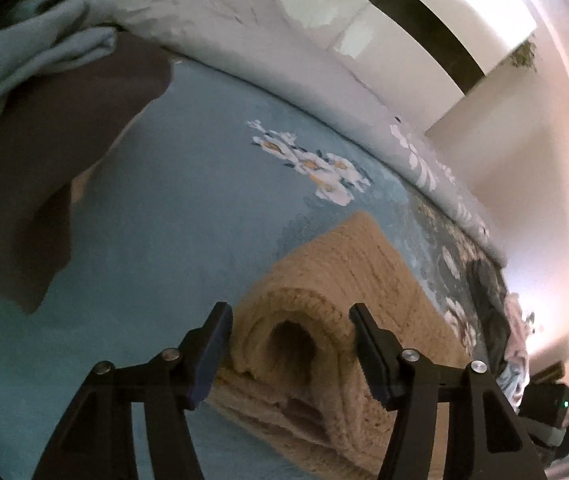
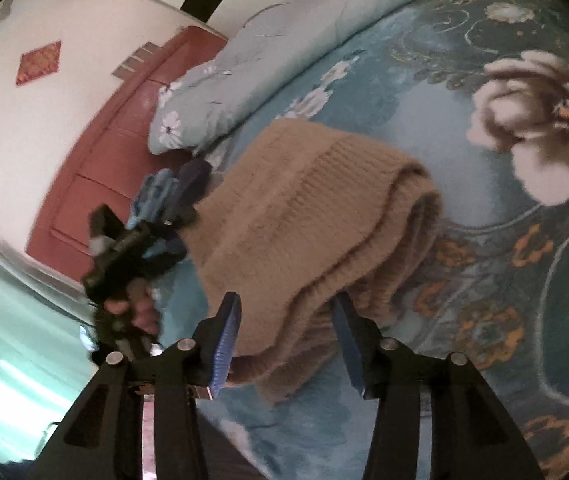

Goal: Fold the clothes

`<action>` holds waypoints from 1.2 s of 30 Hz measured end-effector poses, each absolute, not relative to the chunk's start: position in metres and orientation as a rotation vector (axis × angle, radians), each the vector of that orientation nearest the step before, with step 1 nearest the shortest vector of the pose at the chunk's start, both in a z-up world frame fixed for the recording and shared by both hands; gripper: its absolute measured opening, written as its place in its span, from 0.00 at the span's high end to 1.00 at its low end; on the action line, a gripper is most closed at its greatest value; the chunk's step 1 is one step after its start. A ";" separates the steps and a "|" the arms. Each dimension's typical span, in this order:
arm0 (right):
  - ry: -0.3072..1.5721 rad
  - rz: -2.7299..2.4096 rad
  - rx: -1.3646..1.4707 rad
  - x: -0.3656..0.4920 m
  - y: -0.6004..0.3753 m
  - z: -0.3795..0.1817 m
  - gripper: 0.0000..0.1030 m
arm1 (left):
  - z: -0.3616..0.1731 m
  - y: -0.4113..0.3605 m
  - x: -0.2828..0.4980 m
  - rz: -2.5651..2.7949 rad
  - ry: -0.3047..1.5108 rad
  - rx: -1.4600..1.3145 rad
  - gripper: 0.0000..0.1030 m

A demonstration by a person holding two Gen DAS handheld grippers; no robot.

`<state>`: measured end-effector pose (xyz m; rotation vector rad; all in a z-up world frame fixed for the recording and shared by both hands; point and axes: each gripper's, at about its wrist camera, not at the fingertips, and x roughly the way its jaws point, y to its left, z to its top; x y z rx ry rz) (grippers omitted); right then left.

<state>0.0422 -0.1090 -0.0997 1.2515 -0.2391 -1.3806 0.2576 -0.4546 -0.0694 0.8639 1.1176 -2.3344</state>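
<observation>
A tan knitted sweater [image 1: 324,308] lies folded on the blue flowered bedspread [image 1: 188,184]. In the left wrist view my left gripper [image 1: 290,354] is open, its jaws standing either side of the sweater's rolled fold without closing on it. In the right wrist view the sweater [image 2: 304,216] is a thick folded bundle, and my right gripper [image 2: 286,344] is open with the sweater's near edge lying between its jaws. The left gripper [image 2: 156,224], held in a hand, shows at the sweater's far left side.
A dark brown garment [image 1: 44,168] and a light blue garment [image 1: 32,44] lie at the left. A grey-blue quilt [image 1: 244,48] runs along the bed's far side, with a pillow [image 2: 224,92]. A red wooden headboard [image 2: 116,152] and white wall stand behind.
</observation>
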 end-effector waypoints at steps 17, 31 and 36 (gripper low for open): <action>-0.261 -1.374 1.194 0.036 -0.118 -0.087 0.93 | -0.056 -0.446 0.277 -2.337 1.151 0.757 0.71; -0.269 -1.376 1.302 0.036 -0.101 -0.127 0.93 | -0.092 -0.445 0.308 -2.332 1.233 0.792 0.69; -0.213 -1.408 1.276 0.040 -0.101 -0.116 0.91 | -0.087 -0.440 0.306 -2.378 1.184 0.805 0.66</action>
